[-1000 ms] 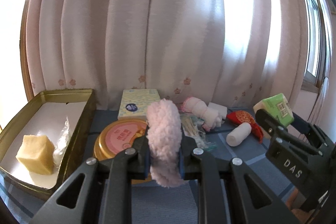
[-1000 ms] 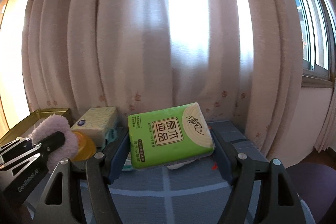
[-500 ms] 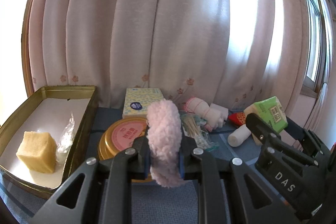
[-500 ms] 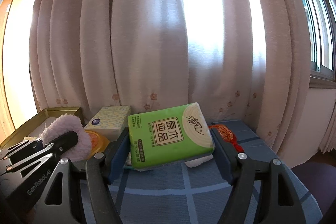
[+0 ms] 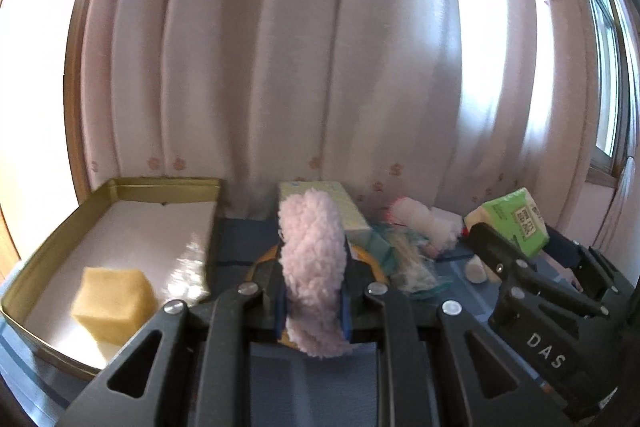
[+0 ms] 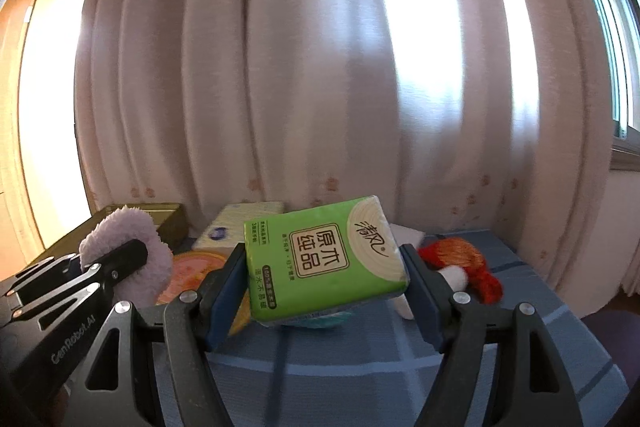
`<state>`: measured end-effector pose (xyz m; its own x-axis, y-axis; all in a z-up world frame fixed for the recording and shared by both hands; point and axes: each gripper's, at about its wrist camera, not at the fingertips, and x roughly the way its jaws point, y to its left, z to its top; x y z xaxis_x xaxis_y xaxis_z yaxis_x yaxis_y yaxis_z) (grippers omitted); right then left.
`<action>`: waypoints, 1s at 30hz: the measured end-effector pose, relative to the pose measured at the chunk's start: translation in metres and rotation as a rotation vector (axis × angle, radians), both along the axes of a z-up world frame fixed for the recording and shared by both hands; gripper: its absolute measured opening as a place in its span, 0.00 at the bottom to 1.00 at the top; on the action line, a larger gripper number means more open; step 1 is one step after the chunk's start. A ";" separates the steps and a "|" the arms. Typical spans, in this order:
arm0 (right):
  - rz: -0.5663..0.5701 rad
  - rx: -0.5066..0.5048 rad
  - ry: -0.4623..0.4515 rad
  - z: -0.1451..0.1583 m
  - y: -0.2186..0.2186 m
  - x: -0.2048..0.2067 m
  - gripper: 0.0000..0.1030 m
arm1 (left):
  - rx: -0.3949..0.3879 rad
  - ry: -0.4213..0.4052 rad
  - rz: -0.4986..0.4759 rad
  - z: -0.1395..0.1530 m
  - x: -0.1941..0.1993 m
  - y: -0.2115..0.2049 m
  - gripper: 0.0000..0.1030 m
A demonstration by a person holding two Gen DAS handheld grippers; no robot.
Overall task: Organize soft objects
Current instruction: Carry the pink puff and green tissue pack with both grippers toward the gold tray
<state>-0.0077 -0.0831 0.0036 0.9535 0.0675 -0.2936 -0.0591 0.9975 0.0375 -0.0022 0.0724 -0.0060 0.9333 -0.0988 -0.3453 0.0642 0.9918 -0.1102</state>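
Both grippers have swung toward the gold tin since the earlier frames, so the tin sits larger and nearer the middle of the left view, w/ the cluttered items sliding right. Nearest the left camera, the left gripper (image 5: 314, 311) is clenched tight on a fluffy pink pad (image 5: 313, 263), which stands upright between the blue pads and hangs just below them. Nearest the right camera, the right gripper (image 6: 322, 291) is clamped on a green tissue pack (image 6: 322, 261), fingers spread wide around its two ends, pack tilted a bit and lifted off the blue table (image 6: 400, 359). Next out, a round orange lid (image 6: 192, 267) lies on the table under the pad, w/ a clear packet of sticks (image 5: 404, 259) beside it. To the left sits the gold tin (image 5: 120, 187), lined white, holding a yellow sponge cube (image 5: 112, 303) near its front corner. Further back: a pale yellow tissue box (image 6: 236, 223), a pink-and-white plush (image 5: 424, 223), a red-orange tassel thing (image 6: 464, 259). Behind everything hangs a pale curtain (image 6: 320, 67), sunlit. Step in hand looks like carrying both soft items to the tin. Next move prob calls for bringing the pink pad over the tin's rim, lowering beside the sponge, then letting go; tissue pack after, in the free space.
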 end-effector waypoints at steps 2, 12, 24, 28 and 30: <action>0.026 0.017 0.009 0.000 0.010 0.004 0.73 | 0.004 -0.010 0.020 0.004 0.000 0.014 0.17; 0.169 0.055 0.015 0.024 0.087 0.032 0.73 | 0.028 -0.010 0.184 0.028 0.014 0.093 0.17; 0.267 0.058 0.079 0.039 0.170 0.091 0.73 | 0.014 0.118 0.336 0.030 0.061 0.163 0.17; 0.293 0.070 0.139 0.040 0.188 0.113 0.73 | -0.009 0.178 0.360 0.026 0.076 0.181 0.17; 0.302 0.067 0.167 0.037 0.195 0.123 0.73 | -0.013 0.209 0.378 0.021 0.083 0.187 0.17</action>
